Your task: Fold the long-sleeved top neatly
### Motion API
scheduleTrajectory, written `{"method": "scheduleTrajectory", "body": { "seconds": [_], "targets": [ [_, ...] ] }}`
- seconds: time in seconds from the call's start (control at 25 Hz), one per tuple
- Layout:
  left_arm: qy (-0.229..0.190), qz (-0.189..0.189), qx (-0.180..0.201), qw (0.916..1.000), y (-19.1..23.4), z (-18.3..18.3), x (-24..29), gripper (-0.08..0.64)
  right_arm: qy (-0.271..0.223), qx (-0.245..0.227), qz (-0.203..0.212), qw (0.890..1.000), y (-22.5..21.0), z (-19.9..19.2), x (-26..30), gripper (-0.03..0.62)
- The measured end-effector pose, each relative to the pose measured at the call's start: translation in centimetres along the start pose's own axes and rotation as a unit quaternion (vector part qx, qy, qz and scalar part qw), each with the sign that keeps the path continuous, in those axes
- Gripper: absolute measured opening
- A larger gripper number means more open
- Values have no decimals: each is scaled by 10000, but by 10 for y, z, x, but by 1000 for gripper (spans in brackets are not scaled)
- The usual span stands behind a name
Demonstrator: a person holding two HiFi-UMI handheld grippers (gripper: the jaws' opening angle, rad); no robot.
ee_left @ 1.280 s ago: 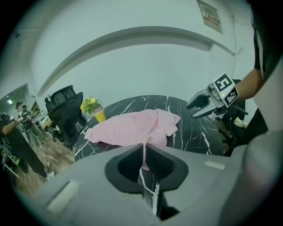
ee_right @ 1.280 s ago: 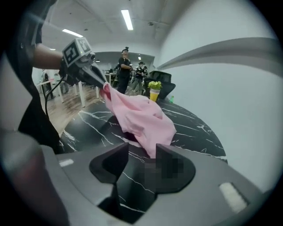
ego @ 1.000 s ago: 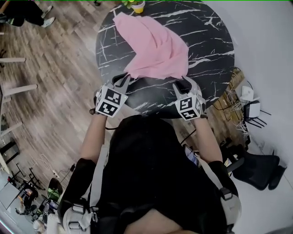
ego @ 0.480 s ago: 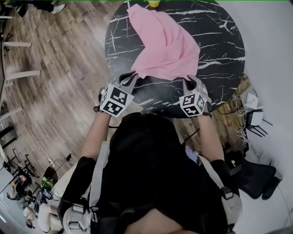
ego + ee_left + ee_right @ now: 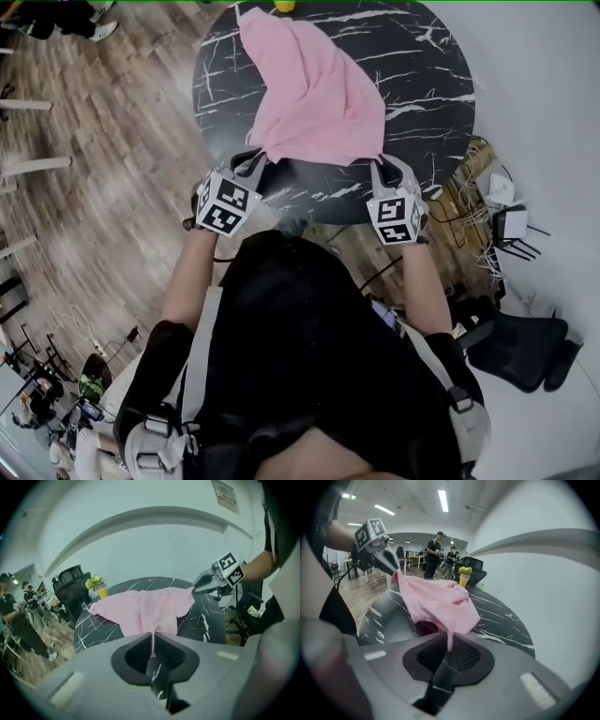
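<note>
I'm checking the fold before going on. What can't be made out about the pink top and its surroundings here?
Pink top: sleeves and collar lost in its bunched folds, every view.
Yellow pot: cut off by the head view's top edge.
Background people: too small to tell apart, right gripper view.

No legible text noted: the small wall sign [image 5: 228,498] carries print too blurred to read.

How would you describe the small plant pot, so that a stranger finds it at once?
Look at the round black table with white veins. At its far edge, beyond the pink top, stands a small yellow pot with yellow-green leaves. It is the only yellow thing there.
</note>
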State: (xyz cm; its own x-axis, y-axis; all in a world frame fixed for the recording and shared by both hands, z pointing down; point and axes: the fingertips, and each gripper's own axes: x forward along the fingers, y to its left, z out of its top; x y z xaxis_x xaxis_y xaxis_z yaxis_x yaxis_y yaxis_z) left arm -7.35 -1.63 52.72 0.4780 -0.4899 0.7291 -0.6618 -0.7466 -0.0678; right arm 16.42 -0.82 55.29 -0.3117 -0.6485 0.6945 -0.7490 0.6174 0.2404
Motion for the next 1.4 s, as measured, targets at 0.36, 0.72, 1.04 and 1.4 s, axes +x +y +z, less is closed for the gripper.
{"method": "scheduleTrajectory", "body": {
  "seconds": [0.36, 0.72, 1.04, 1.4],
  "targets": [
    [-313, -23, 124, 9994, -78, 18, -22, 25, -195, 155, -349, 9991, -10, -35, -101, 40],
    [-734, -31, 397, 9965, -144, 45, -53, 25, -447, 256, -780, 9956, -18, -55, -180, 38],
    [-879, 81, 236, 9958, -209, 34, -98, 23, -926, 637, -709, 9911, 6, -70, -246, 32],
    [-935, 441, -179, 9945, -253, -1, -164, 23, -1522, 468, -384, 9865, 51, -61, -296, 29]
  ]
}}
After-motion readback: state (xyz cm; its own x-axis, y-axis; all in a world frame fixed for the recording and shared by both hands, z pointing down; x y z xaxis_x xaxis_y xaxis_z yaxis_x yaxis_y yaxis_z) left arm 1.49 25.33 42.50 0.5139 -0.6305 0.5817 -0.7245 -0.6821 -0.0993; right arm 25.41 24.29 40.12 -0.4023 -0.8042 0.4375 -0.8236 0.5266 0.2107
